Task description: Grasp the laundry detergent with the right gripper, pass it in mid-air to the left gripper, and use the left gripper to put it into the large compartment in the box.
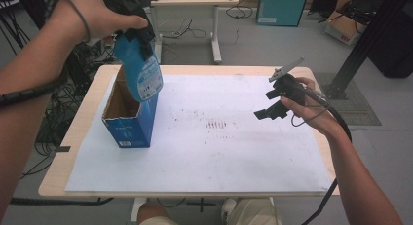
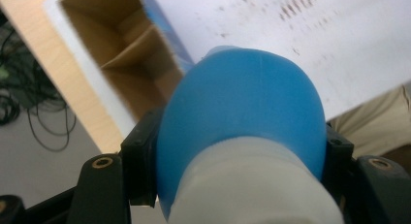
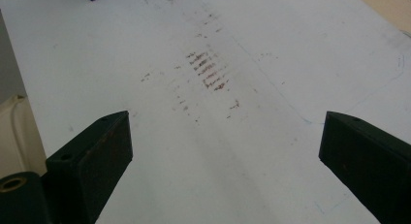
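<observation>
High view: left gripper [image 1: 141, 37] sits at approx 11 o'clock of the table, raised above it, its black jaws clamped on the neck end of a blue plastic bottle w/ a pale printed label [image 1: 141, 71]. The bottle hangs tilted, base lowest, right over the open top of a blue cardboard box w/ plain brown inside [image 1: 130, 120]; whether the base touches the box rim, can't tell. The box stands upright at the 9 o'clock side of a white paper sheet [image 1: 234, 157] that covers most of the light wooden table [image 1: 83, 122]. Left gripper view: the blue bottle's rounded shoulder [image 2: 242, 103] sits between the two black jaws, one pressed on each side, w/ a whitish band of the bottle nearest the lens; the box's open brown interior [image 2: 121, 54] lies beyond it at approx 11 o'clock. Right gripper [image 1: 272, 108] is held at approx 3 o'clock of the table, above the sheet, well apart from box & bottle, jaws spread wide w/ nothing between them. Right gripper view: the two black jaws stand far apart over bare white paper [image 3: 271, 151], and a patch of small brownish smudge marks [image 3: 208, 71] lies ahead at 12 o'clock; same marks [image 1: 215, 123] show near the sheet's centre from above.
</observation>
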`<state>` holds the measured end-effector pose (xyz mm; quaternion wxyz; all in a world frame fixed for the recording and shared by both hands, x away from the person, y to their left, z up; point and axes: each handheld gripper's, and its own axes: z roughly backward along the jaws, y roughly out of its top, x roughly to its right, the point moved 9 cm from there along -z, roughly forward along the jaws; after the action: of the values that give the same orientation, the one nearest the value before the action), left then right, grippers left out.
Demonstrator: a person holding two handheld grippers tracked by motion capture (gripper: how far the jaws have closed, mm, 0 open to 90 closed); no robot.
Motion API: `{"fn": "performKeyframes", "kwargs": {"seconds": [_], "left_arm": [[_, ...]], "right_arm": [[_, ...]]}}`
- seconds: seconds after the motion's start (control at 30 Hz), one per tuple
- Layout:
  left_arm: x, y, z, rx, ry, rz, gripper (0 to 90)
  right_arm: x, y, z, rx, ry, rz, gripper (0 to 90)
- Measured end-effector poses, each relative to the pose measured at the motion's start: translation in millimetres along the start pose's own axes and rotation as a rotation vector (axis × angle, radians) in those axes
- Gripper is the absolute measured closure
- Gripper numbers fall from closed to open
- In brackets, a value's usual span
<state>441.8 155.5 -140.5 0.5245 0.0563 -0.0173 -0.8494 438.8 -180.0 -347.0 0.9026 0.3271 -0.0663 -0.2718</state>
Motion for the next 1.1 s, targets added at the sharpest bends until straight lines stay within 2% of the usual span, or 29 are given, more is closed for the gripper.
{"fn": "performKeyframes", "kwargs": {"seconds": [0.07, 0.1, 0.17, 0.3, 0.43, 0.5, 0.57, 0.7, 0.87, 0.9, 0.97, 1.1], "left_arm": [[-10.8, 0.9, 4.0, 0.005, 0.019, 0.037, 36.4], [-13.7, 0.6, 5.5, 0.003, 0.017, 0.07, 36.4], [-20.7, -0.4, 6.9, -0.004, 0.026, 0.096, 36.4], [-33.2, -2.1, 9.5, -0.008, 0.005, 0.181, 36.4], [-46.4, -2.6, 16.1, 0.005, 0.012, 0.25, 36.4], [-51.2, -2.2, 19.3, 0.016, 0.021, 0.279, 36.4], [-57.3, -2.1, 22.4, 0.023, 0.029, 0.309, 36.5], [-65.3, -2.3, 23.0, 0.017, 0.037, 0.365, 36.5], [-74.6, -4.3, 20.7, 0.029, 0.016, 0.423, 36.5], [-77.1, -5.2, 20.6, 0.03, 0.015, 0.42, 36.5], [-79.5, -6.9, 20.2, 0.03, 0.001, 0.453, 36.5], [-85.3, -9.3, 17.3, 0.026, 0.012, 0.489, 36.5]], "right_arm": [[-0.9, -0.3, -0.5, -0.005, -0.003, -0.013, 5.2], [0.0, -0.3, -0.4, -0.004, -0.007, -0.007, 5.2], [0.9, -1.7, 0.1, -0.009, -0.014, -0.005, 5.2], [3.8, -6.6, 0.9, -0.029, -0.018, 0.001, 5.2], [6.1, -9.6, 4.1, -0.038, -0.026, -0.006, 5.2], [7.8, -10.8, 7.0, -0.049, -0.031, 0.003, 5.2], [8.3, -10.7, 9.1, -0.046, -0.042, -0.01, 5.2], [10.1, -10.2, 12.9, -0.04, -0.053, -0.005, 5.2], [12.4, -12.4, 18.5, -0.044, -0.062, 0.004, 5.3], [13.2, -13.2, 19.6, -0.043, -0.066, -0.002, 5.3], [14.0, -14.0, 20.5, -0.041, -0.068, -0.007, 5.3], [13.8, -14.4, 21.6, -0.04, -0.069, -0.002, 5.4]]}}
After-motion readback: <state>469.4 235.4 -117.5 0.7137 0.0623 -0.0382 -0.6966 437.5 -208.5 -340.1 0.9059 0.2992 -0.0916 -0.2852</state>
